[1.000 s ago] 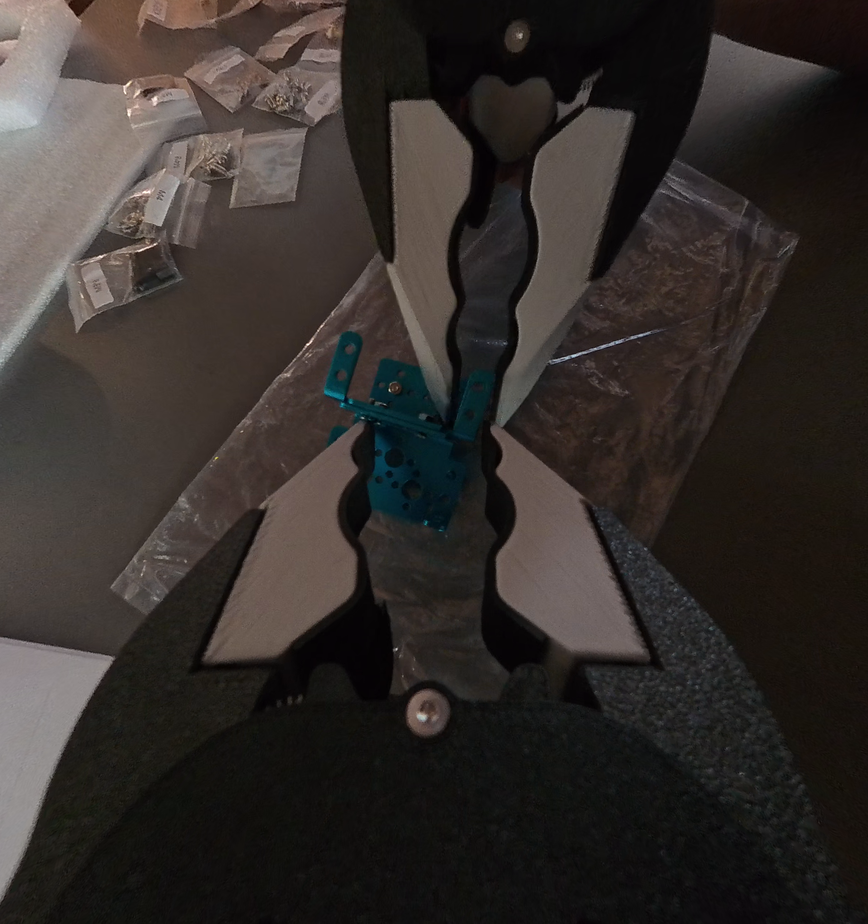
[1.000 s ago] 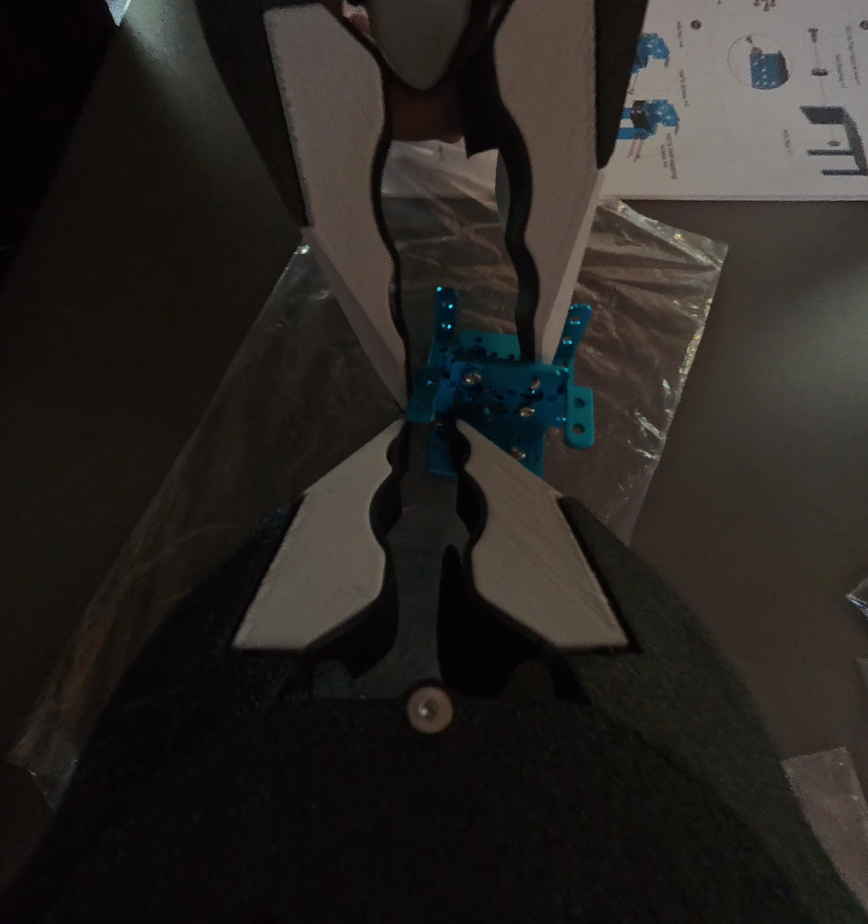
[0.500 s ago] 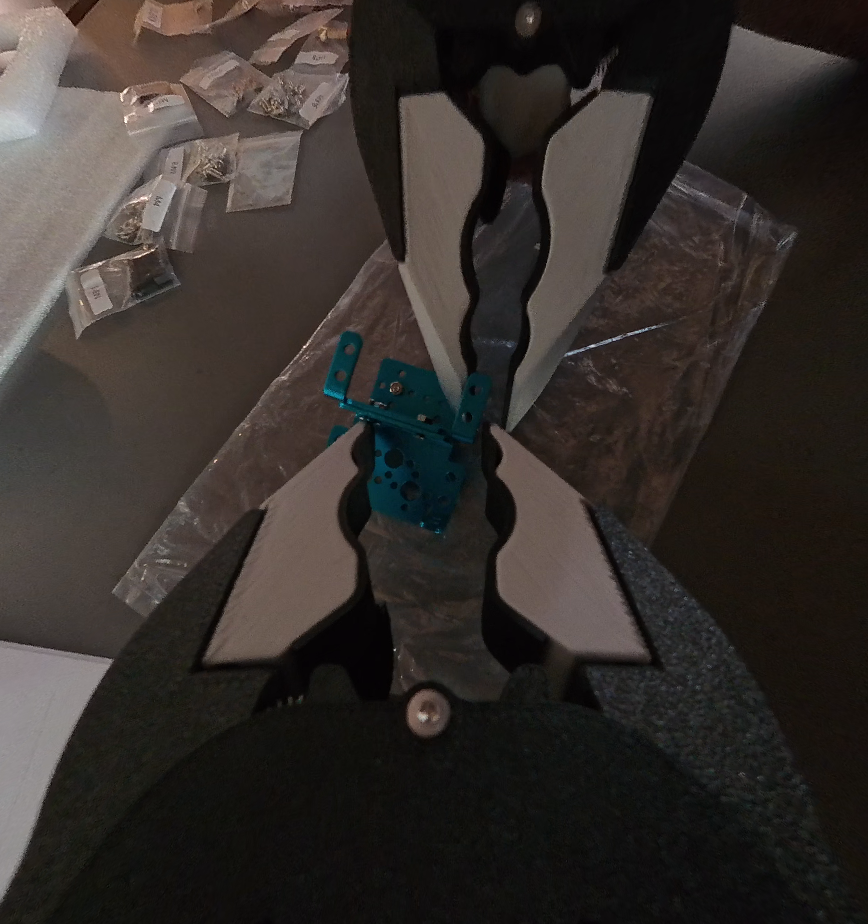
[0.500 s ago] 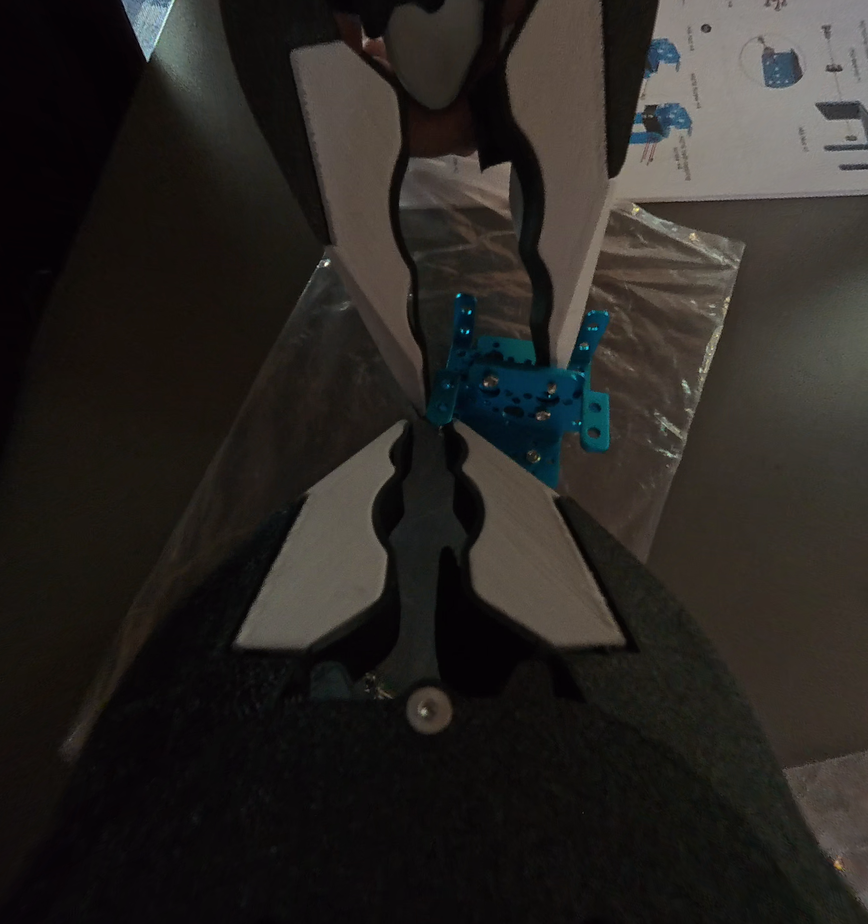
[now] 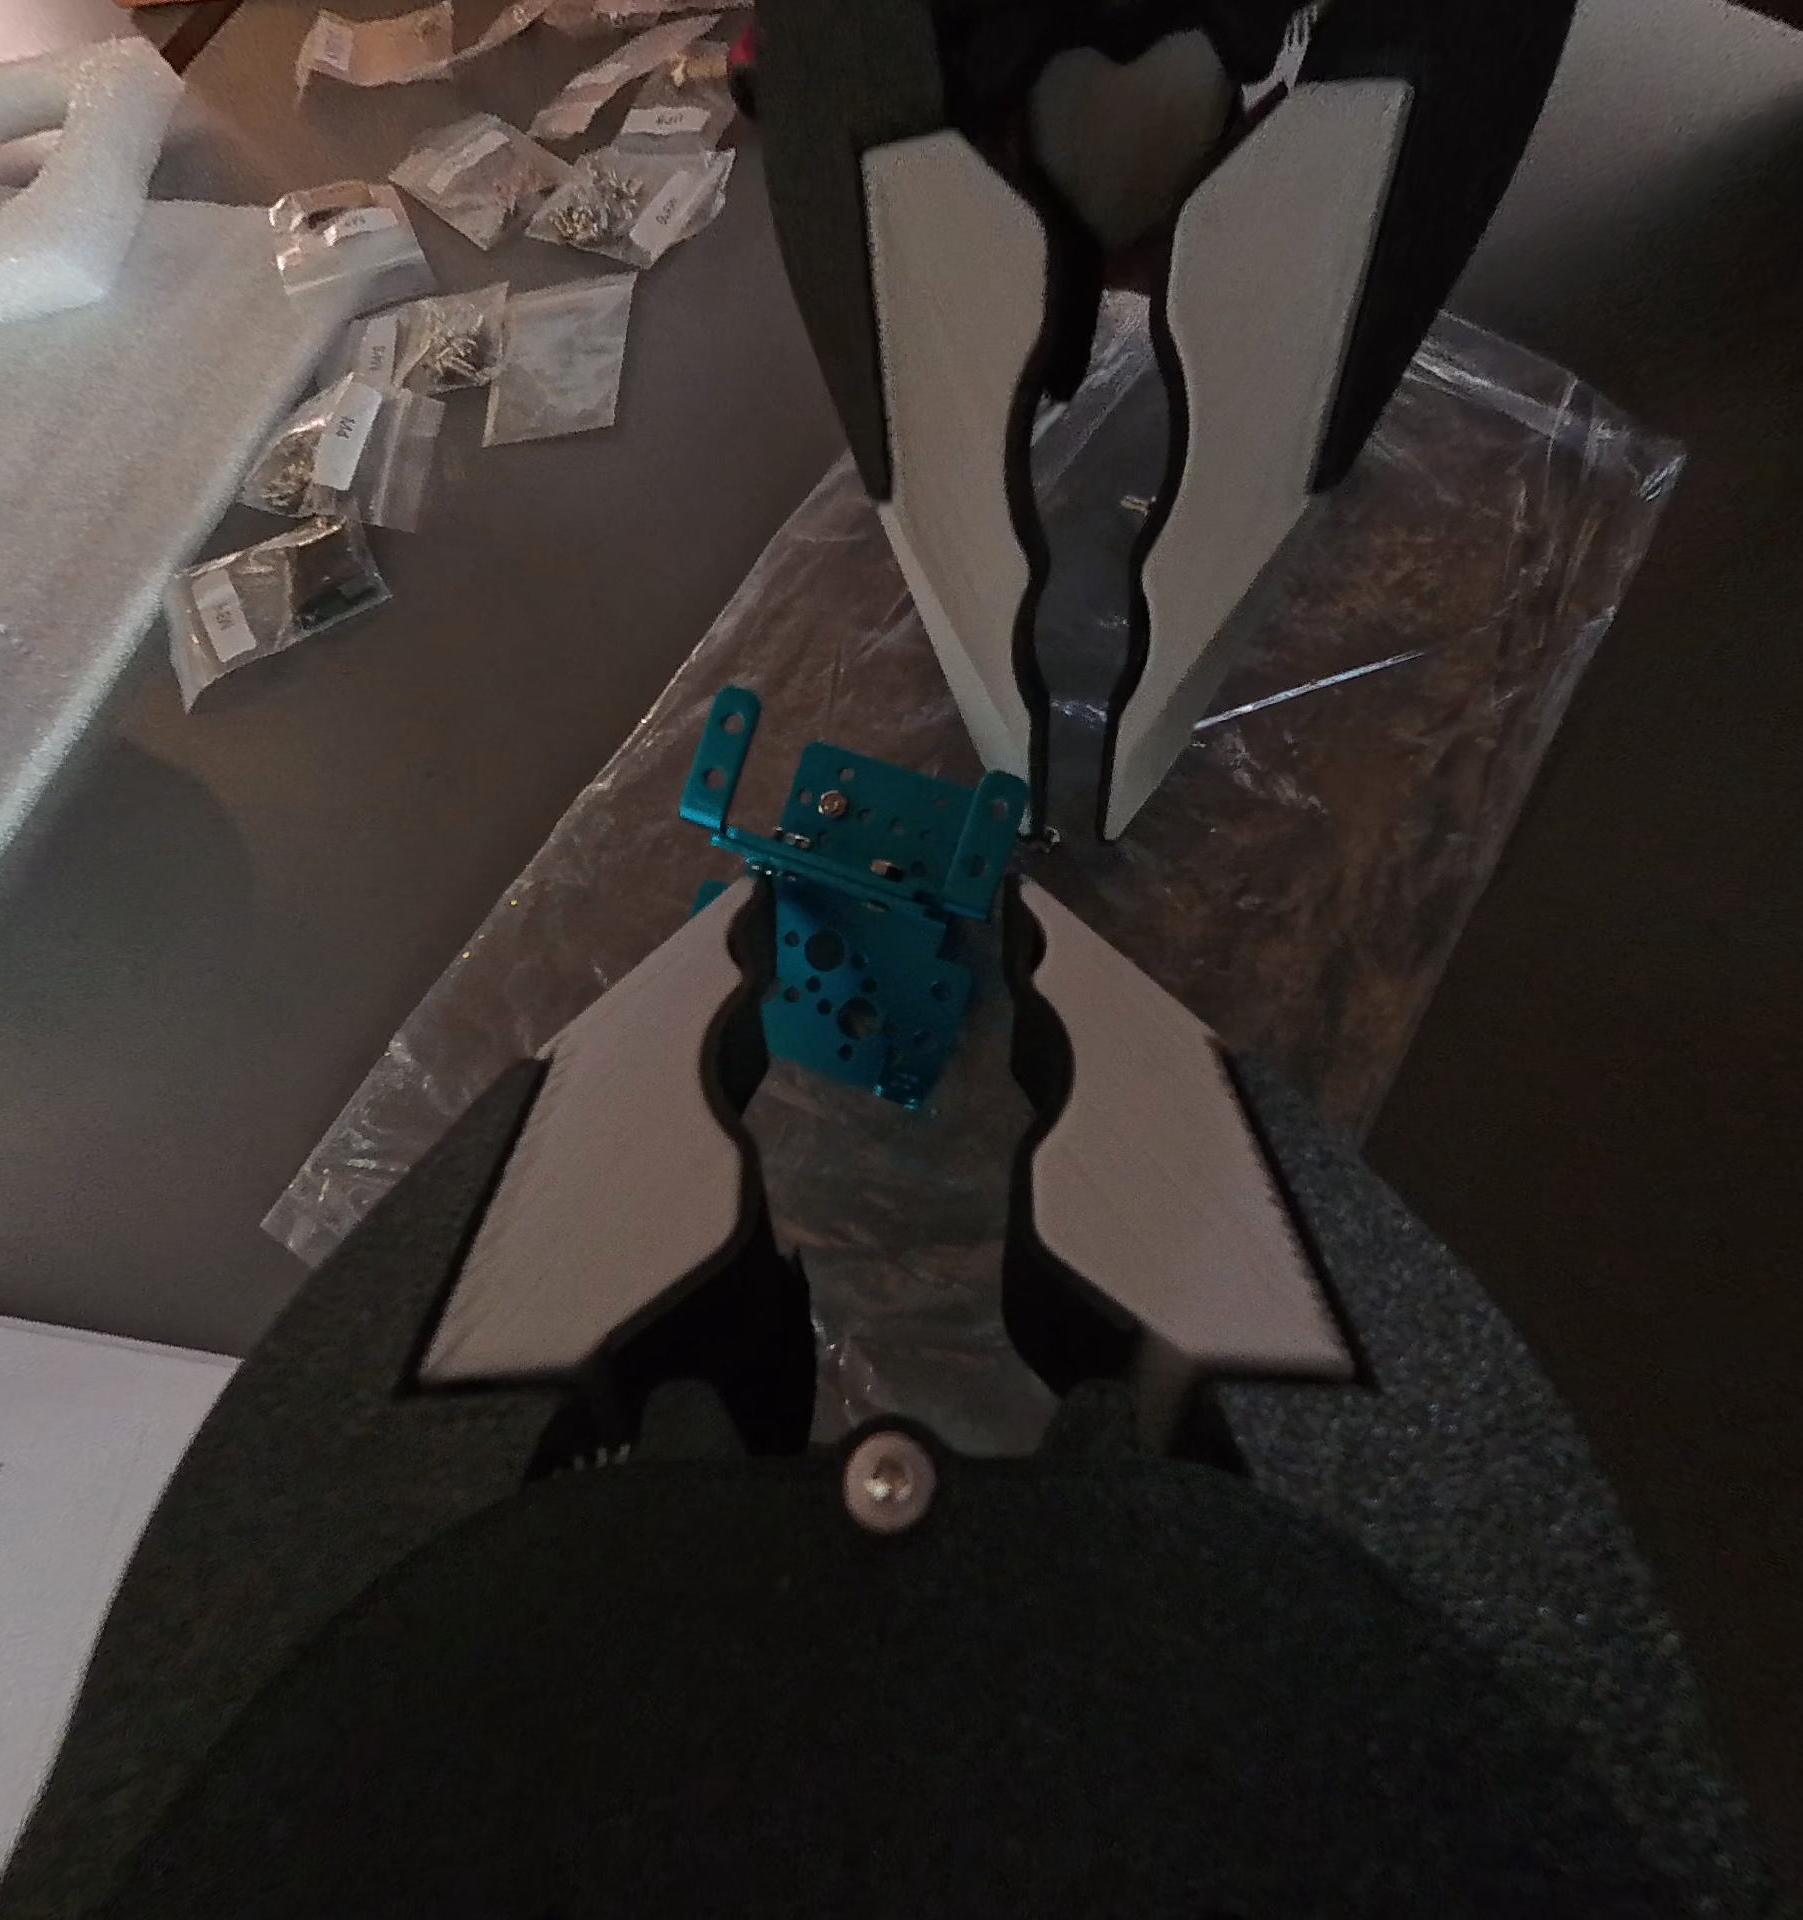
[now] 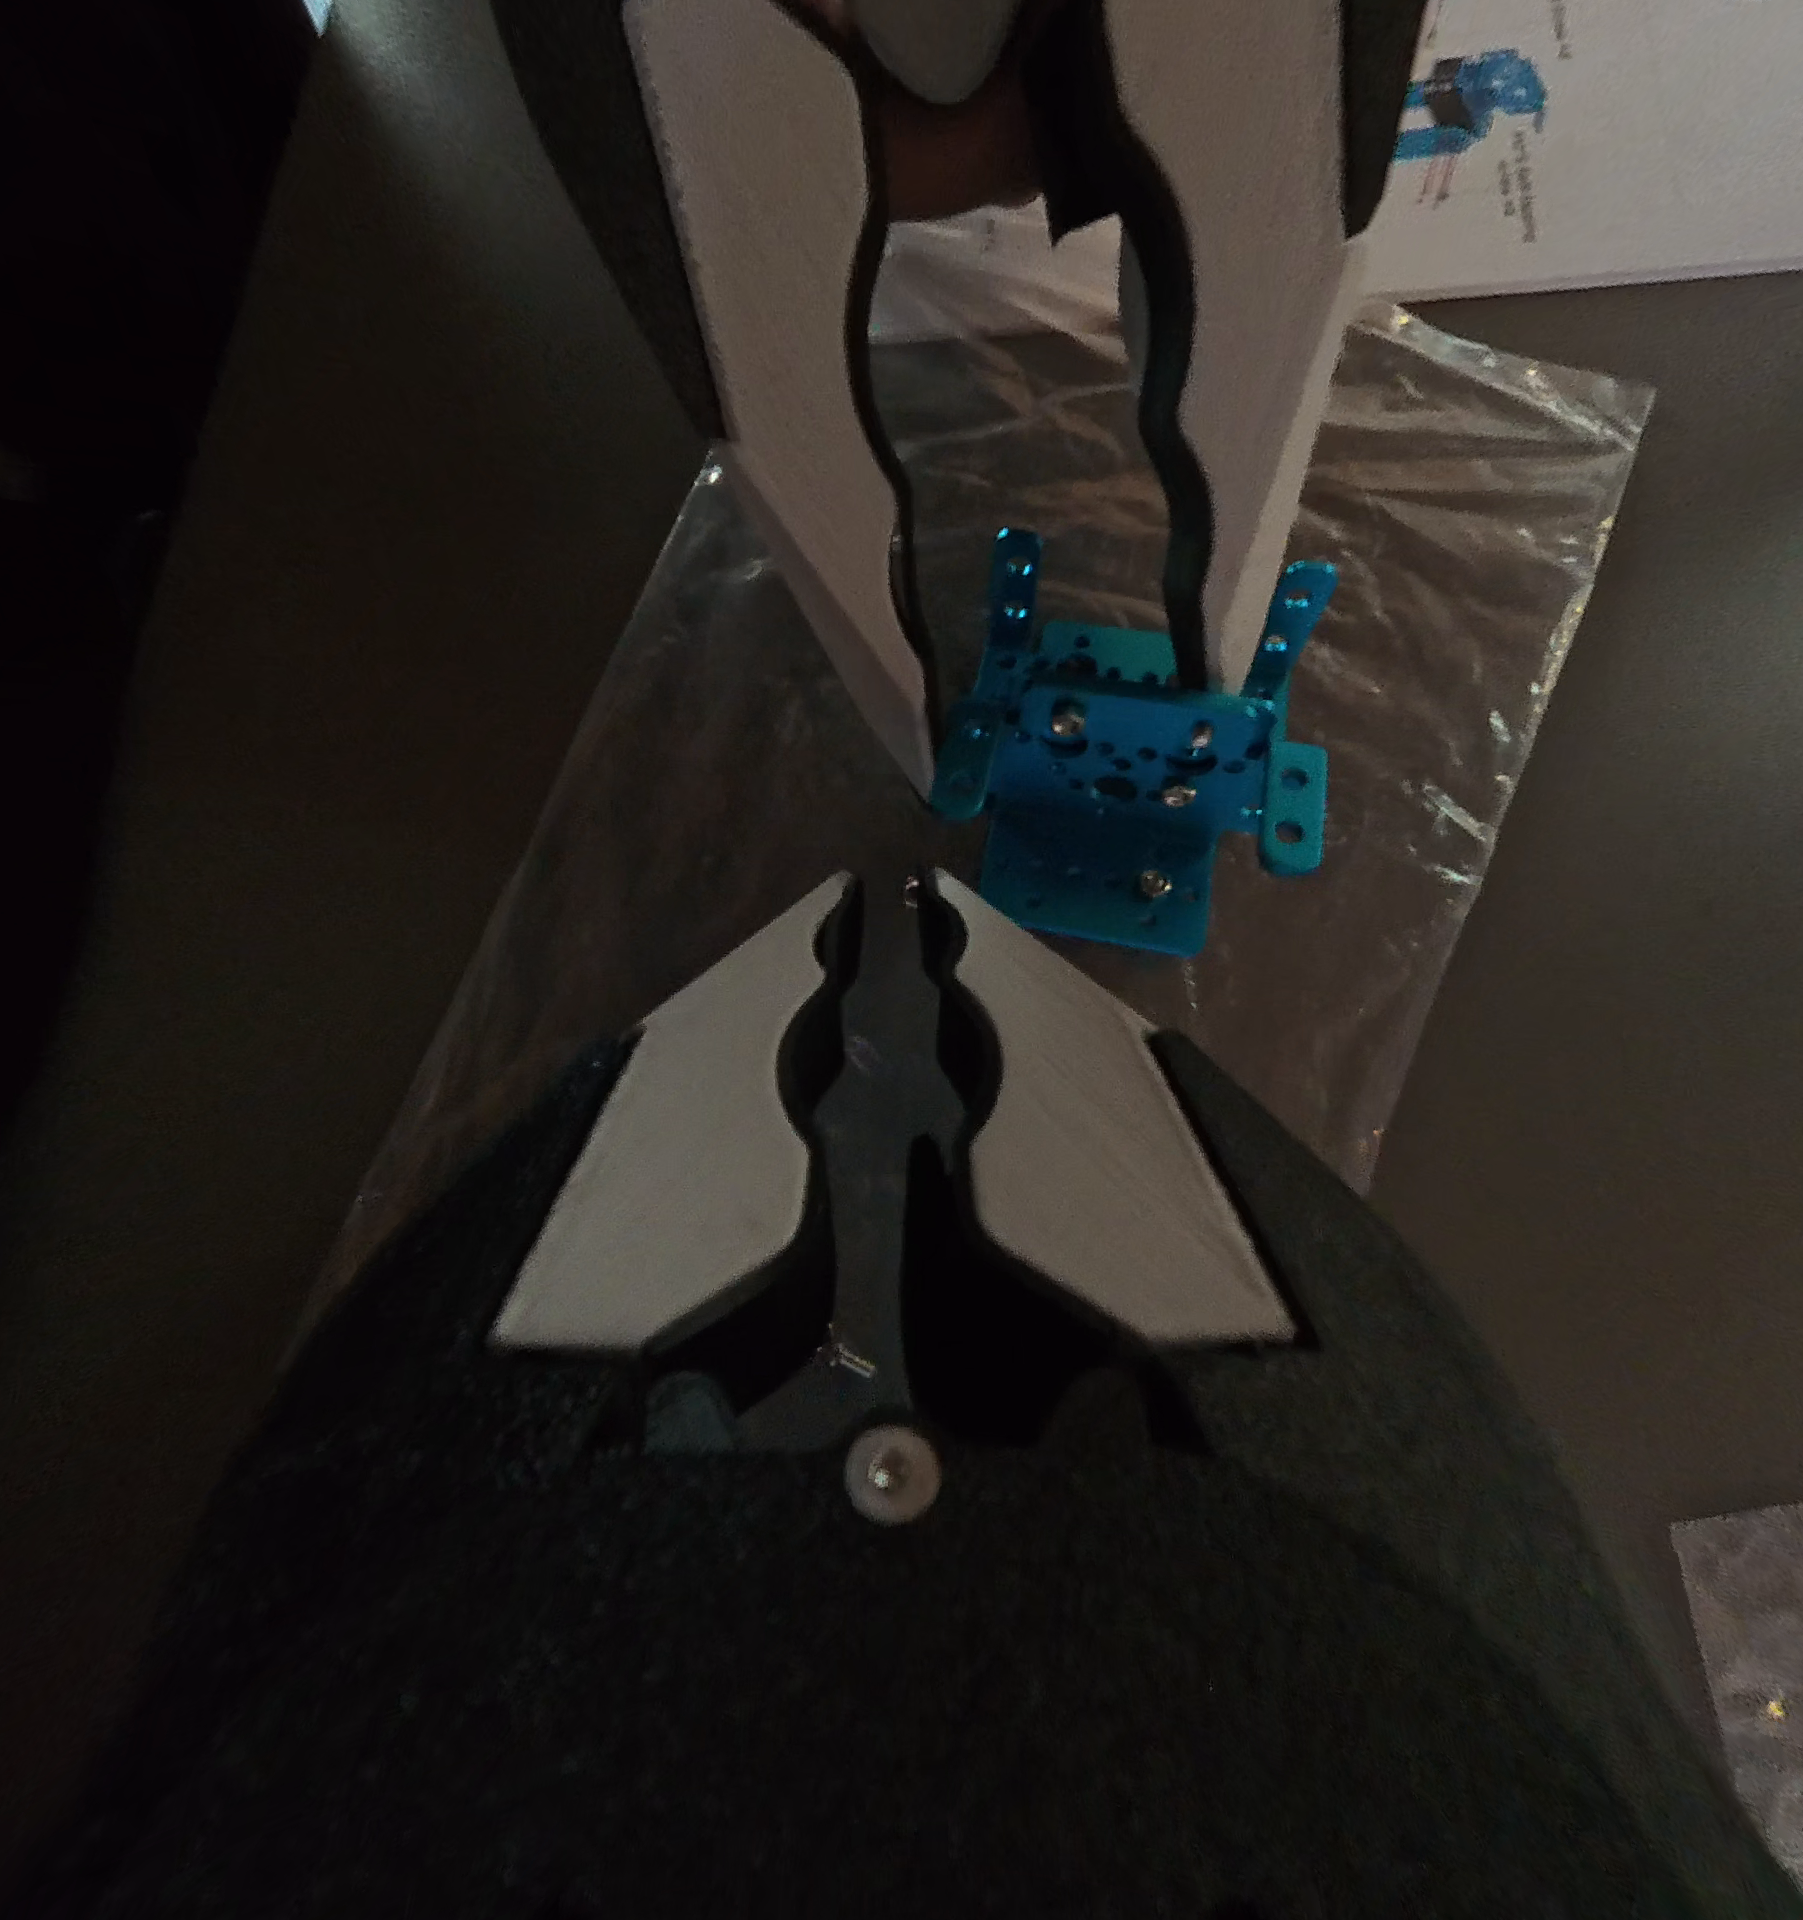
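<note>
Dim light falls on a dark counter (image 5: 564,665) where a clear plastic bag (image 5: 1396,727) lies flat. Nearest, the left gripper (image 5: 881,904) has its jaws spread around a blue metal bracket (image 5: 866,914) resting on the bag. Opposite it, the right gripper (image 6: 892,888) has its jaws nearly pressed together, pinching a tiny screw (image 6: 911,886) just beside the bracket. Farther off lie small bags of hardware (image 5: 440,343), white foam (image 5: 45,208) and a printed sheet (image 6: 1655,135).
</note>
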A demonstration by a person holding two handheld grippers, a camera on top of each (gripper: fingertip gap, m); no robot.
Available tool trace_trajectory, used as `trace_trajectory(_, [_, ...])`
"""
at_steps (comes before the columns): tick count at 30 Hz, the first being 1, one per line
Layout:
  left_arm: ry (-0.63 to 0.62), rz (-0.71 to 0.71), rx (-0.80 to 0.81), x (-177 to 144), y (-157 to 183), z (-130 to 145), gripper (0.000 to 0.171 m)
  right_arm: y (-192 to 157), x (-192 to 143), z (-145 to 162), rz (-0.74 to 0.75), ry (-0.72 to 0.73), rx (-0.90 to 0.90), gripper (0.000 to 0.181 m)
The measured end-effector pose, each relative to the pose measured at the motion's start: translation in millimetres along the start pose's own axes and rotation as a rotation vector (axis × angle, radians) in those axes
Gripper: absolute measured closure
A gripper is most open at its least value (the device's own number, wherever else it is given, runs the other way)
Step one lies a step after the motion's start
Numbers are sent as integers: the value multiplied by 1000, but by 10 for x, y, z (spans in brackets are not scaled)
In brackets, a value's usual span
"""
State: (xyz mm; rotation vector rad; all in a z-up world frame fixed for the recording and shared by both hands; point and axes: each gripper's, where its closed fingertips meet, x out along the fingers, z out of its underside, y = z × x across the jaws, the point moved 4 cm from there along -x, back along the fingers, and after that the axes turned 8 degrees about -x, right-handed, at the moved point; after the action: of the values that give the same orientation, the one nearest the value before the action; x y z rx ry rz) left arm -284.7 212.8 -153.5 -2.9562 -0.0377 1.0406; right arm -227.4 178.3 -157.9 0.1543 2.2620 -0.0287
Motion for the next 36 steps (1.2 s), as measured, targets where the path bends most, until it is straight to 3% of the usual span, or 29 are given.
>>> trace_trajectory(21, [1,-1,-1,-3,-5,2,128,15,-17,6,25,-29,39,177])
trace_trajectory(27, [-4,1,12,0,11,9,127,142,-192,200,134,-82,94,177])
trace_trajectory(36, [-22,1,13,24,10,21,117,434,-335,-140,260,217,181,177])
